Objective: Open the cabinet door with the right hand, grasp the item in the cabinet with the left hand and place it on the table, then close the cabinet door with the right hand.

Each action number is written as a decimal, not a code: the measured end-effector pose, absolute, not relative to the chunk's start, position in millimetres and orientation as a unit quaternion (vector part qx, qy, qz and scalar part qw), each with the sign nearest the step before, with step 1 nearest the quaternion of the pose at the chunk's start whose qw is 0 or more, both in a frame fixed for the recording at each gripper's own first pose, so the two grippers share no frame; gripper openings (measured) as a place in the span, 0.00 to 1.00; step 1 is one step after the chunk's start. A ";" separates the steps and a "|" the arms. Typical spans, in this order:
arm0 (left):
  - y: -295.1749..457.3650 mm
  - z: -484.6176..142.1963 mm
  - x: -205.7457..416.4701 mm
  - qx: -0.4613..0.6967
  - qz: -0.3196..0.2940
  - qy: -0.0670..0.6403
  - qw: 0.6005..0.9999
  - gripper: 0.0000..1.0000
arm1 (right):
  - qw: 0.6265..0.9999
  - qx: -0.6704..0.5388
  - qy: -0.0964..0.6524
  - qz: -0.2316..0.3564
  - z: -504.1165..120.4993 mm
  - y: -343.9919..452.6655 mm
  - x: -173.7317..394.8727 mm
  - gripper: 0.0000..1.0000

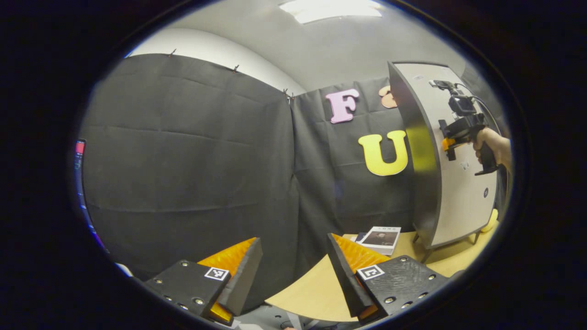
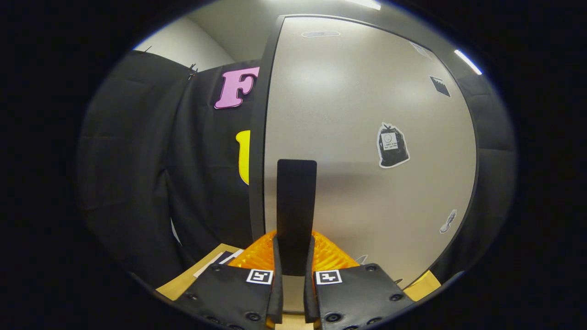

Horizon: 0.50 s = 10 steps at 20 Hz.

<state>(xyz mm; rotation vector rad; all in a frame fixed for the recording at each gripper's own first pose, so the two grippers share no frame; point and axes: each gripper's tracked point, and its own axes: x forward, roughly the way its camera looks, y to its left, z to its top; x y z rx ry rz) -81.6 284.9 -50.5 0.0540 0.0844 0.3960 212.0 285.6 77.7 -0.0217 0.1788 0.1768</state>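
Grey-fronted and dark-edged, the cabinet door (image 2: pixel 367 137) takes up most of the right gripper view, from twelve o'clock round to five, with a few small stickers on its face, the biggest of them a dark one (image 2: pixel 392 145) at about two o'clock. In the left gripper view the same door (image 1: pixel 451 183) stands at three o'clock, with its dark edge turned toward the camera; whether it is shut or slightly ajar I cannot tell. The cabinet stands on thin legs on the pale wooden table (image 1: pixel 316 288), whose top curves across from six to four o'clock in that view. A magazine or booklet (image 1: pixel 380 238) lies flat on the table at five o'clock, just left of the cabinet's foot. A small yellow rounded thing (image 1: pixel 491 221) peeks from behind the cabinet's lower right corner at four o'clock; what it is cannot be told.

Right gripper (image 2: pixel 293 256) sits at six o'clock in its own view with its fingers drawn close on either side of the upright dark handle (image 2: pixel 296 206) of the door, clamped on it. From the left gripper view that gripper (image 1: pixel 463 133) shows at two to three o'clock against the door, held by a hand (image 1: pixel 493 146).

Left gripper (image 1: pixel 293 270) has its fingers spread wide at six o'clock, empty, above the near edge of the table. The item inside the cabinet is hidden
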 end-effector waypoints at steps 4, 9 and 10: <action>279.6 -49.5 -77.0 0.021 0.187 0.034 0.982 0.85 | 0.990 -0.007 0.091 0.110 78.9 285.2 203.9 0.15; 261.4 -38.1 -59.3 0.022 0.160 0.019 0.987 0.85 | 0.983 0.003 0.103 0.151 83.9 284.5 182.8 0.14; 255.7 -36.5 -56.5 0.021 0.153 0.017 0.988 0.85 | 0.982 0.004 0.104 0.159 85.7 284.2 178.6 0.15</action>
